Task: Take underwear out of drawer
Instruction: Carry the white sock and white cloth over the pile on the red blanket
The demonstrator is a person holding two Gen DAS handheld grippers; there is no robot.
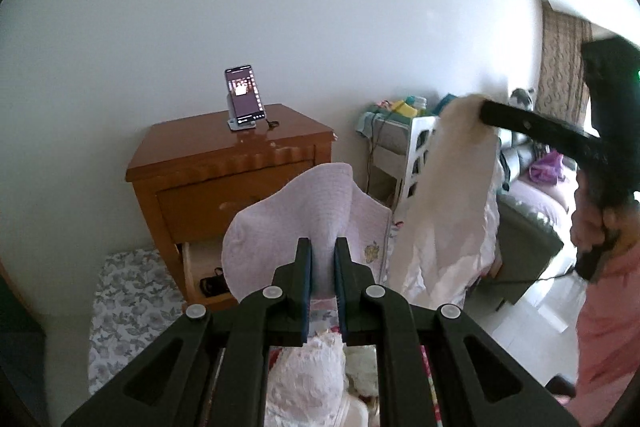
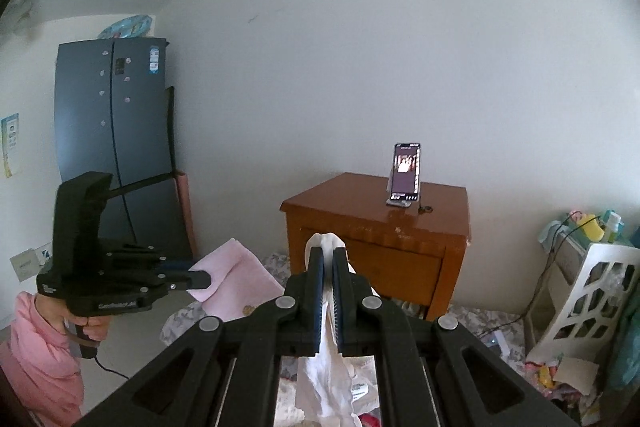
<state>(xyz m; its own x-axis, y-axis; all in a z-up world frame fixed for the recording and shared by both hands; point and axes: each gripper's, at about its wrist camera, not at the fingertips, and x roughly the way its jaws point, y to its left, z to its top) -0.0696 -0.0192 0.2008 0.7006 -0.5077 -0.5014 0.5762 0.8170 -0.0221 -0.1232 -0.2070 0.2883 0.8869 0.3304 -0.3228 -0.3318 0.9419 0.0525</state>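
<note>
Two grippers are each carrying one garment, so two pieces of underwear are hanging in the air, out of the drawer. The left gripper (image 1: pixel 323 247) is clamping its jaws on the pale pink underwear (image 1: pixel 296 203), which is billowing up toward twelve o'clock in the left wrist view; the right gripper (image 2: pixel 329 255) is pinching the white underwear (image 2: pixel 326 367), its jaws nearly together with the cloth trailing down toward six o'clock. One wooden nightstand (image 2: pixel 376 227) is standing against the wall, with one phone (image 2: pixel 406 173) propped on one stand on top. Its lower drawer (image 1: pixel 200 267) is sitting pulled open at about eight o'clock in the left wrist view, holding one small dark item (image 1: pixel 212 281). One white openwork basket (image 2: pixel 588 299) is standing at four o'clock in the right wrist view; its contents cannot be made out. One dark refrigerator (image 2: pixel 112 131) is standing at nine o'clock.
</note>
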